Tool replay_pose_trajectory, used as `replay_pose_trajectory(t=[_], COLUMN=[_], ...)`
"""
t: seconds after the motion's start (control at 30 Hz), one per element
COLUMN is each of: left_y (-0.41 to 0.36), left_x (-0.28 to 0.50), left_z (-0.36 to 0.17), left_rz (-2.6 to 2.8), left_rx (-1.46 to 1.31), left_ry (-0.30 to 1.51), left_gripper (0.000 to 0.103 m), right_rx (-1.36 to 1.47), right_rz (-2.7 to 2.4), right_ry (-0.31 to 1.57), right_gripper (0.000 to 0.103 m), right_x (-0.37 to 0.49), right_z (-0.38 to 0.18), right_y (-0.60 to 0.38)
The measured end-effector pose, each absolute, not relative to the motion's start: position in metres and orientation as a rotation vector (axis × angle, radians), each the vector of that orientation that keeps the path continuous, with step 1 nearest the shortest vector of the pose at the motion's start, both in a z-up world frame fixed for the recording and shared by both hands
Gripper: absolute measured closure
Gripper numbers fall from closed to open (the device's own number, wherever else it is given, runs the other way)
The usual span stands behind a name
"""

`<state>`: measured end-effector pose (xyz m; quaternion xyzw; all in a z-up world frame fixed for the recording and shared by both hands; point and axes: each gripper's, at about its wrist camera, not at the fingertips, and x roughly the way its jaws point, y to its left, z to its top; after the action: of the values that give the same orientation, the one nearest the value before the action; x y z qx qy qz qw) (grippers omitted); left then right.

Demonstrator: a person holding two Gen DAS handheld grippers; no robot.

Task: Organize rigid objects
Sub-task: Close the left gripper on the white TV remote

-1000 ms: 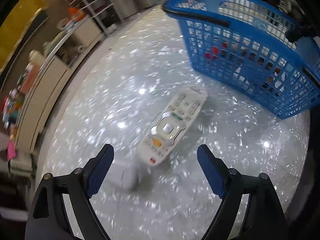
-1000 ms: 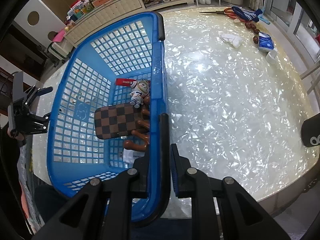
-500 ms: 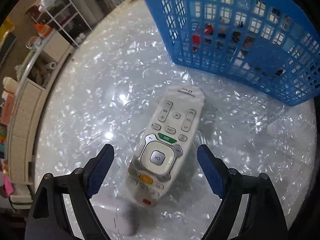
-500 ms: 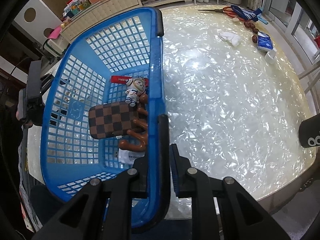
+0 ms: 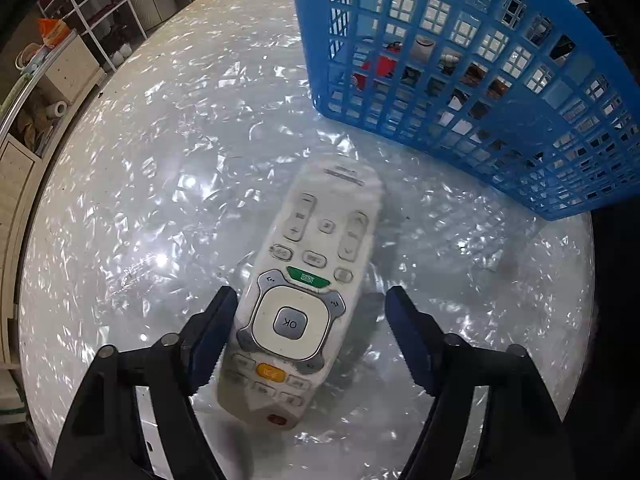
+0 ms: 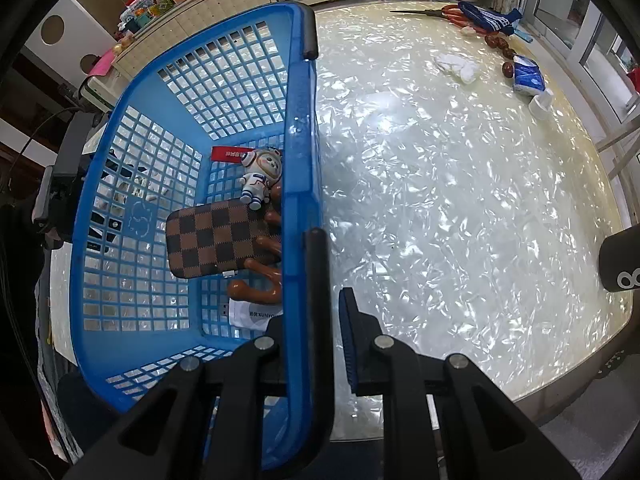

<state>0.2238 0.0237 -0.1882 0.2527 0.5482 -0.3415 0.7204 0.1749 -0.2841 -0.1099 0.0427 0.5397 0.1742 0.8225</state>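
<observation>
Lying flat on the shiny table point(image 5: 132, 184), the white remote control point(image 5: 308, 296) is between the two blue pads of the left gripper point(image 5: 308, 332), and this is the relation that decides the next move. Its long axis runs from about 6 o'clock, where the red button end is nearest the camera, to about 12 o'clock, a little tilted toward 1 o'clock, where the far end points at the blue basket point(image 5: 472, 80). The pads sit at 9 o'clock and 3 o'clock of the remote's round OK pad, so they would close across the narrow width, not along the length. The left gripper is spread wide; its left pad is just beside or touching the remote's edge, I cannot tell which, and the right pad is apart from it.

The right gripper point(image 6: 334, 316) is clamped on the basket point(image 6: 300, 120) rim near its black handle, so I judge it is steadying the basket. Inside the basket are a checkered case point(image 6: 216, 240), a small astronaut figure point(image 6: 260, 180) and a brown wooden piece point(image 6: 260, 280).

The left hand is clearly the nearer one to the remote. I think the next step is to close on it and carry it toward 1 o'clock into the basket.
</observation>
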Motion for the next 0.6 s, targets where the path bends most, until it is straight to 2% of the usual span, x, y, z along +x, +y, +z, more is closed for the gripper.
replay_pose_trajectory(t=[0.07,0.6], left_y=[0.024,0.028], left_x=[0.22,0.188], left_z=[-0.184,-0.16], left_rz=[-0.751,-0.627], left_rx=[0.546,0.477], left_ry=[1.203,1.145], left_gripper=[0.049,0.05], right_rx=[0.095,0.115], right_rz=[0.37,0.379], right_ry=[1.148,1.141], right_gripper=[0.087,0.087], right_x=[0.175,0.171], right_z=[-0.11,-0.11], right_y=[-0.284,-0.287])
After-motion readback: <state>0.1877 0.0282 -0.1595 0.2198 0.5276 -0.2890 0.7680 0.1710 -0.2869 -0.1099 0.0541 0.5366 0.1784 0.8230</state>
